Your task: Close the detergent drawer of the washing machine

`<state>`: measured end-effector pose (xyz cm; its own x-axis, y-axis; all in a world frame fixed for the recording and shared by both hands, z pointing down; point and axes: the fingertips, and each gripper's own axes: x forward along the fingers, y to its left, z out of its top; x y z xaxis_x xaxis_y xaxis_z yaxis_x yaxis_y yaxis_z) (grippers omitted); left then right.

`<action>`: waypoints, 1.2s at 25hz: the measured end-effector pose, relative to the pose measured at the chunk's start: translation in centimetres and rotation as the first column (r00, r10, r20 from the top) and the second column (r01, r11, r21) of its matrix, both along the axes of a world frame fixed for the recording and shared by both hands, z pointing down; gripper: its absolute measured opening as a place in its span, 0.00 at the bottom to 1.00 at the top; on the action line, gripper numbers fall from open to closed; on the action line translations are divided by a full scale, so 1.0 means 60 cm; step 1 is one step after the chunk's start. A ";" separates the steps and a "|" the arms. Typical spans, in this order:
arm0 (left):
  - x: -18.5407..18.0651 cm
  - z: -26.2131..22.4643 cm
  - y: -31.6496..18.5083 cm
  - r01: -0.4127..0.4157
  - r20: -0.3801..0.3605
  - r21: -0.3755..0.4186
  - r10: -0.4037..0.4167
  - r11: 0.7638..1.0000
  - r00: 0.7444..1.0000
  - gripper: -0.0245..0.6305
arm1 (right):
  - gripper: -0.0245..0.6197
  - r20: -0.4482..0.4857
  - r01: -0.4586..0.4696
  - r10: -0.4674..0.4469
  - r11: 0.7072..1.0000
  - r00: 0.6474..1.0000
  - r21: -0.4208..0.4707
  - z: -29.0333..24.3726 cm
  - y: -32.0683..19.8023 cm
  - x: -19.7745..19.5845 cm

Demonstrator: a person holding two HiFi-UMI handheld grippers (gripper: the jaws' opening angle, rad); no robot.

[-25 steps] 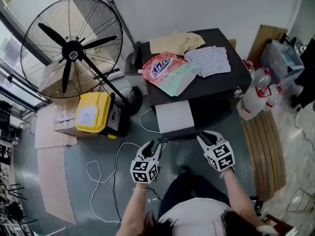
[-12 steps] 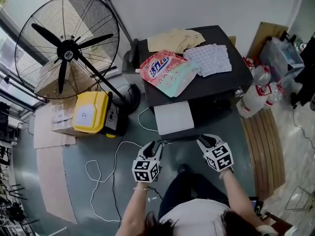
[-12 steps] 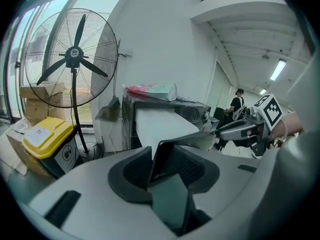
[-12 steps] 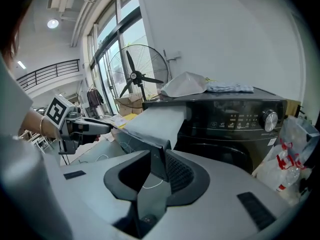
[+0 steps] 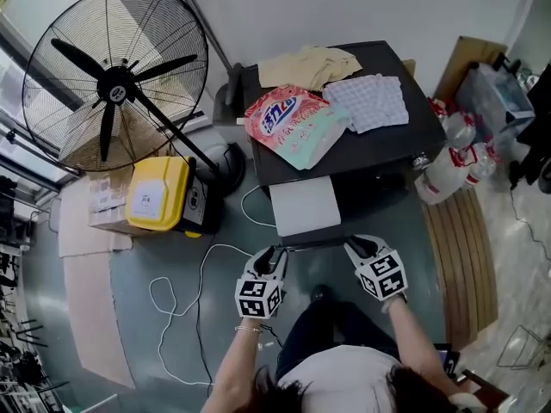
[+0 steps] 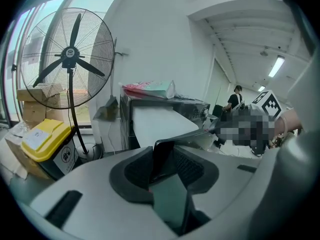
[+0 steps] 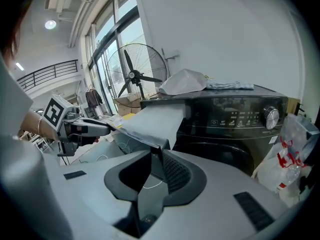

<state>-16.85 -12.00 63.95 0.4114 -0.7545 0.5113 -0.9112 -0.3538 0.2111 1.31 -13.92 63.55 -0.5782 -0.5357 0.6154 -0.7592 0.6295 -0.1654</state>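
Grey-green floor [image 5: 172,256] fills the view from above, with a black washing machine [image 5: 387,153] set against a white wall. Its detergent drawer [image 5: 304,205] is pulled out toward me from the left part of the front. It shows a pale flat top, and what is inside cannot be seen.

My left gripper [image 5: 274,255] is at the drawer's front left corner. Its jaws have just been closing, and the dark front edge stands between the pads [image 6: 190,169] with no gap visible on either side. My right gripper [image 5: 355,246] pinches the front right corner.

On the machine's lid lie a pink and green detergent pouch [image 5: 293,123], a checked cloth [image 5: 370,101] and a beige cloth [image 5: 310,65].

Left of the machine stand a large black pedestal fan [image 5: 116,80] and a box with a closed yellow lid [image 5: 157,194], beside flattened cardboard [image 5: 90,308]. A white cable [image 5: 185,295] loops across the floor just left of my left gripper.

To the right, clear bags holding bottles [image 5: 452,170] lean by the machine, next to a slatted wooden mat [image 5: 469,256]. Open floor lies between me and the machine's front.
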 end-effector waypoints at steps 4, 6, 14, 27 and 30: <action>0.000 0.000 0.000 -0.003 -0.001 -0.010 0.003 1.000 1.000 0.25 | 0.17 -0.014 0.006 -0.006 1.000 1.000 0.013 0.000 0.001 -0.001; 0.001 0.000 -0.001 -0.005 -0.009 -0.020 0.004 1.000 1.000 0.24 | 0.17 -0.008 0.000 0.000 1.000 1.000 0.005 0.001 0.000 -0.001; 0.003 0.000 -0.002 0.022 -0.015 -0.031 -0.023 0.999 1.000 0.25 | 0.17 0.022 -0.034 0.035 0.999 0.999 -0.008 0.001 -0.002 0.001; 0.008 -0.001 -0.009 0.023 -0.018 -0.032 -0.024 0.999 1.000 0.25 | 0.17 0.060 -0.096 0.097 0.995 0.994 -0.016 0.001 -0.012 0.006; 0.009 -0.002 -0.011 0.027 -0.016 -0.035 -0.027 0.999 1.000 0.25 | 0.18 0.062 -0.100 0.101 0.995 0.993 -0.019 0.000 -0.014 0.006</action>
